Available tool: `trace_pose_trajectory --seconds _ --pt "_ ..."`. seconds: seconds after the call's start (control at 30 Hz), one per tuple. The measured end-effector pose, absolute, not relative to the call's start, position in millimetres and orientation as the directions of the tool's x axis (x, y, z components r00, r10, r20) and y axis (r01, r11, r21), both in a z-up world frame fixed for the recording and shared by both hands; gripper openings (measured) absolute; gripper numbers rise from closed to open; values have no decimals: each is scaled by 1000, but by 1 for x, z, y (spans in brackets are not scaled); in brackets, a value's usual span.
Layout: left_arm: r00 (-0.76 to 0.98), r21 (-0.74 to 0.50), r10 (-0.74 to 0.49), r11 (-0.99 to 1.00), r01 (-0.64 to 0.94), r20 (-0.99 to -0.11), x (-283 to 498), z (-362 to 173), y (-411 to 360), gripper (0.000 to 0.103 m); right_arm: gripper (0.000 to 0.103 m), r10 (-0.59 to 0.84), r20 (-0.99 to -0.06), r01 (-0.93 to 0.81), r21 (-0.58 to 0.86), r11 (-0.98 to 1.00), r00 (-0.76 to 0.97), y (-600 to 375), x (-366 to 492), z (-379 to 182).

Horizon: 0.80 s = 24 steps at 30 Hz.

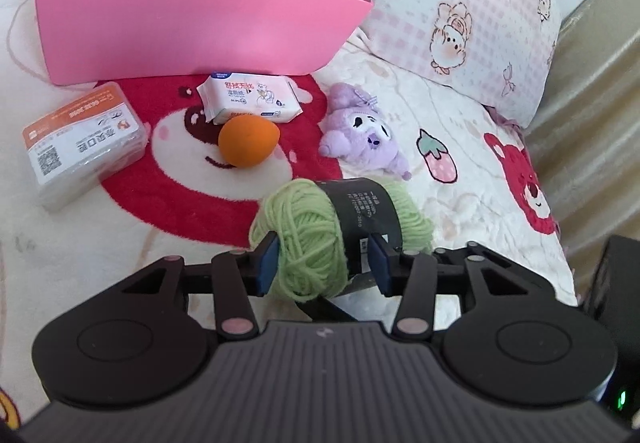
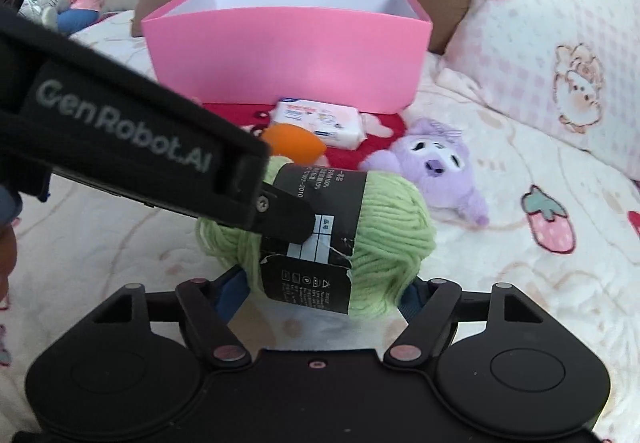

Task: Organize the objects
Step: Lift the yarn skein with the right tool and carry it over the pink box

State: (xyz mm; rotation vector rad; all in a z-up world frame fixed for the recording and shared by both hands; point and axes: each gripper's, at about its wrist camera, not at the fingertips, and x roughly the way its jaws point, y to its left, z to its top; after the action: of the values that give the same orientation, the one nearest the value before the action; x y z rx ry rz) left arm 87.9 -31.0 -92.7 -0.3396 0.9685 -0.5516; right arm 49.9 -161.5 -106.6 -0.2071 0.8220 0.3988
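Yarn sits at the middle of both views: a ball of light green wool (image 1: 304,239) with a black paper band round its waist. The left gripper (image 1: 322,263) has it clamped, one blue pad (image 1: 269,263) pressed into the wool and the other against the band, so the ball bulges between them. In the right wrist view that same left gripper (image 2: 280,219) reaches in from the upper left as a black arm with white lettering, its tip on the band of the green wool ball (image 2: 380,235).

The right gripper (image 2: 320,295) lies just below the ball, jaws spread on either side of it; its blue pads (image 2: 230,293) are mostly hidden behind the wool, so whether they touch it cannot be told.

Beyond the ball, on a cream quilted bedspread (image 1: 460,147) printed with red bears and strawberries, lie an orange egg-shaped sponge (image 1: 248,142), a white packet of wet wipes (image 1: 250,97) just behind it, and a small purple plush toy (image 1: 360,127) to the right. A clear plastic box with an orange and white label (image 1: 82,145) rests at the left. Farther back stands an open pink cardboard box (image 1: 192,27) with white inner walls, and a pink checked pillow (image 1: 460,11) lies to its right.
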Motion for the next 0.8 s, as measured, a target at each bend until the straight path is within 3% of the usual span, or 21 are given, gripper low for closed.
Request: trace_pose_trajectory --seconds 0.43,0.7,0.8 --pt "359 -538 -624 781 316 -694 81 -78 0 46 83 343 -771 -530 9 848 536 -152 38 -80" --pt "337 -605 -648 761 236 -683 80 -63 21 51 86 365 -767 -563 6 827 527 -139 31 -67" --pt "348 -566 -623 782 259 -701 74 -54 18 51 86 379 -764 -575 14 818 521 -139 28 -59"
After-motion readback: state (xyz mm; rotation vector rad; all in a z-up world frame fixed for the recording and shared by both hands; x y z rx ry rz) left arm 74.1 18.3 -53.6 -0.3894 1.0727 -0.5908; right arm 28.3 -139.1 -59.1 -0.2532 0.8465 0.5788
